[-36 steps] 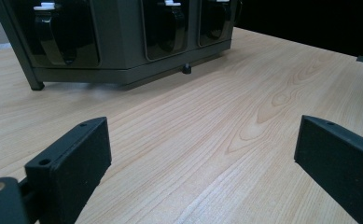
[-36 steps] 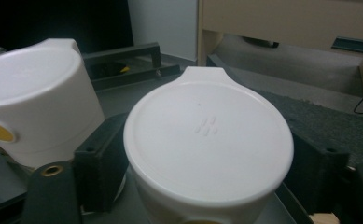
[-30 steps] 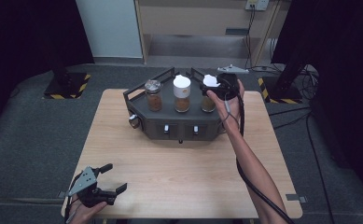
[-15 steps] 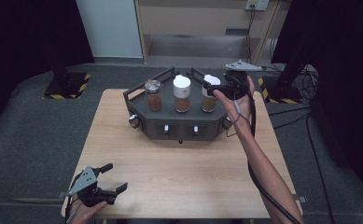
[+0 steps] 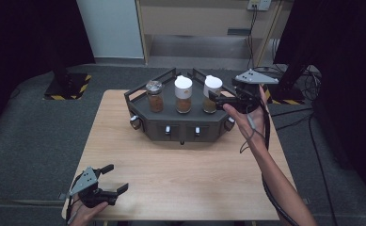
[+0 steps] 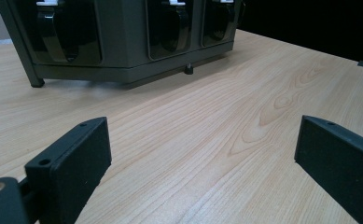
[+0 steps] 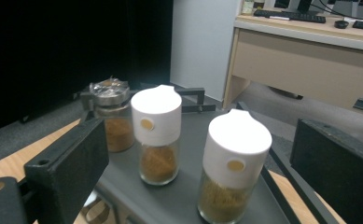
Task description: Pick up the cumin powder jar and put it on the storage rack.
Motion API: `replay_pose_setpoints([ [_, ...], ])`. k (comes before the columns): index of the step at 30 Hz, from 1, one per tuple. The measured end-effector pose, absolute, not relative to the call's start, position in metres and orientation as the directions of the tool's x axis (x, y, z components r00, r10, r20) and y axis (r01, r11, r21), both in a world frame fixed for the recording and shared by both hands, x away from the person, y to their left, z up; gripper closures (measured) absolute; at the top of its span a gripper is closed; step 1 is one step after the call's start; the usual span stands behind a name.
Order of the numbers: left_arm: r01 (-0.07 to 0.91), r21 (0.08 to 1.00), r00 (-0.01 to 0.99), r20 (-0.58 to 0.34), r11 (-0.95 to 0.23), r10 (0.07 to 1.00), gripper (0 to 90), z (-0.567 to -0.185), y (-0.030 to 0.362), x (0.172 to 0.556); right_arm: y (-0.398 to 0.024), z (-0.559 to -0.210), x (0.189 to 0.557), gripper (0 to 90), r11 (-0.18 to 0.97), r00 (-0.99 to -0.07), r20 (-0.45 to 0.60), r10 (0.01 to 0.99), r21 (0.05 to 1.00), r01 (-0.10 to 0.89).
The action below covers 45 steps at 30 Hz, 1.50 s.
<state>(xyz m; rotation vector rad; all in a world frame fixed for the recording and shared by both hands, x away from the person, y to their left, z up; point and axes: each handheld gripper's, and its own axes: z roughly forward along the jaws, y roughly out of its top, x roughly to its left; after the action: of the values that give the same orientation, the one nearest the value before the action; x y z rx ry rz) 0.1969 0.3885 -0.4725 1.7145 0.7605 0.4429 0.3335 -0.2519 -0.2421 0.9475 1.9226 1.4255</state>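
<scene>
Gaping wide with nothing between its jaws, which have just been opening, the right gripper (image 5: 220, 98) hangs just beside the white-capped spice jar (image 5: 212, 93) at the right end of the dark rack (image 5: 183, 129) (the jar stands free, upright). Two more jars stand in the row: another white-capped one (image 5: 183, 94) and a metal-lidded one (image 5: 155, 95). Near the table's (image 5: 185, 179) front corner, the left gripper (image 5: 112, 178) rests open and empty.
</scene>
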Motion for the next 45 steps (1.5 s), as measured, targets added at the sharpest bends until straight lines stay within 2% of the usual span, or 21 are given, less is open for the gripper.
replay_pose_setpoints([
  [25,0.249,0.958,0.72,-0.088,-0.139,0.689,2.4,-0.472,0.389,0.195,-0.307,-0.295,0.247,1.8,0.167,-0.668,-0.039,0.744,0.977,0.129],
  [45,0.249,0.958,0.719,-0.086,-0.141,0.69,2.4,-0.472,0.389,0.194,-0.35,-0.361,0.195,1.6,0.136,-0.652,0.015,0.758,0.974,0.181],
])
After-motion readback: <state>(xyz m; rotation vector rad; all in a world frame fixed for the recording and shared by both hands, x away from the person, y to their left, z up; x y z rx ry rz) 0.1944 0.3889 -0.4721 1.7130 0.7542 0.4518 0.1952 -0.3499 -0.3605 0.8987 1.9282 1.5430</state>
